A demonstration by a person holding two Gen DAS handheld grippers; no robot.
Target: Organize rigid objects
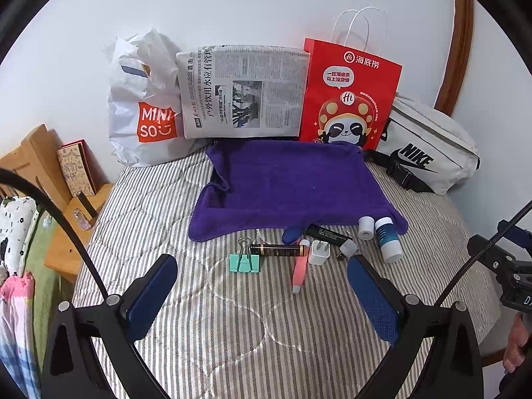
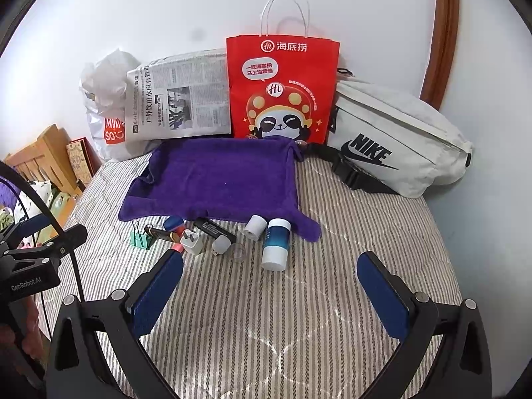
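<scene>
While fingers (image 1: 372, 296) gape, binder clip (image 1: 244, 262) beyond.

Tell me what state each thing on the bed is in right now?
left gripper: open, empty
right gripper: open, empty
purple towel: spread flat
green binder clip: lying on bed
blue-and-white bottle: lying down
red paper bag: upright against wall
</scene>
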